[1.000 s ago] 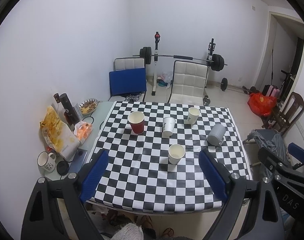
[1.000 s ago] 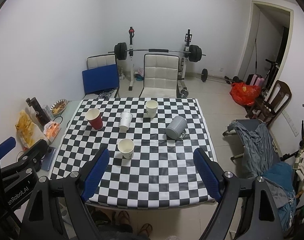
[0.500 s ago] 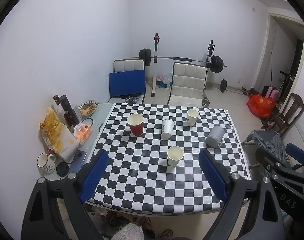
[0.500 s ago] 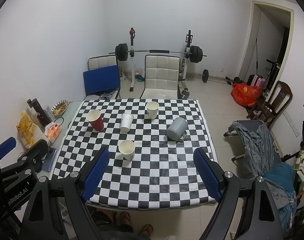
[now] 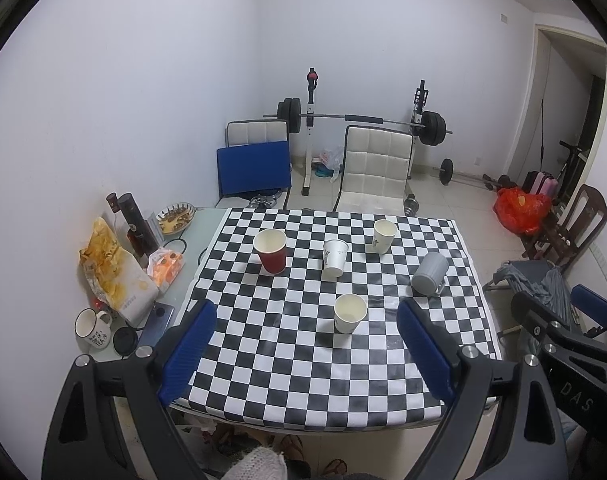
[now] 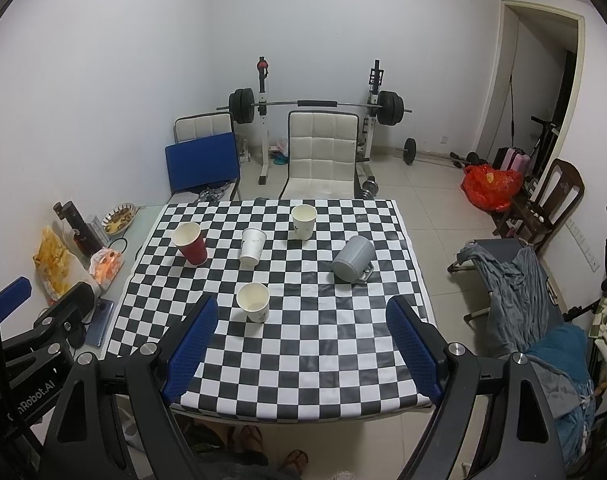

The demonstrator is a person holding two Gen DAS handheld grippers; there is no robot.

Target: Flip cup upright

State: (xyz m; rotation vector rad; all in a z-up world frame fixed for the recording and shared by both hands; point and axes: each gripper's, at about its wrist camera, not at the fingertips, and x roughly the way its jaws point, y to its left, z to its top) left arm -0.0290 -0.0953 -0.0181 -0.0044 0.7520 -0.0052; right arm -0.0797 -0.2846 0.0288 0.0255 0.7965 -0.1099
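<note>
A white paper cup (image 5: 335, 258) (image 6: 252, 247) stands upside down mid-table on the checkered cloth (image 5: 295, 376) (image 6: 315, 360). A grey mug (image 5: 430, 273) (image 6: 353, 264) lies tipped on its side at the right. A red cup (image 5: 270, 251) (image 6: 190, 243) and two white paper cups, one far (image 5: 384, 236) (image 6: 303, 222) and one near (image 5: 350, 313) (image 6: 253, 302), stand upright. My left gripper (image 5: 305, 354) and right gripper (image 6: 301, 348) are open, empty, high above the table's near edge.
A side table at the left holds a snack bag (image 5: 111, 272), a dark bottle (image 5: 137, 224), a bowl (image 5: 176, 216) and a white mug (image 5: 90, 326). White chairs (image 5: 377, 168), a blue chair and a barbell rack stand behind the table. A clothes-draped chair (image 6: 515, 280) is at the right.
Both grippers have drawn slightly back and up, so the table looks a little farther away. Nothing on the table has moved.
</note>
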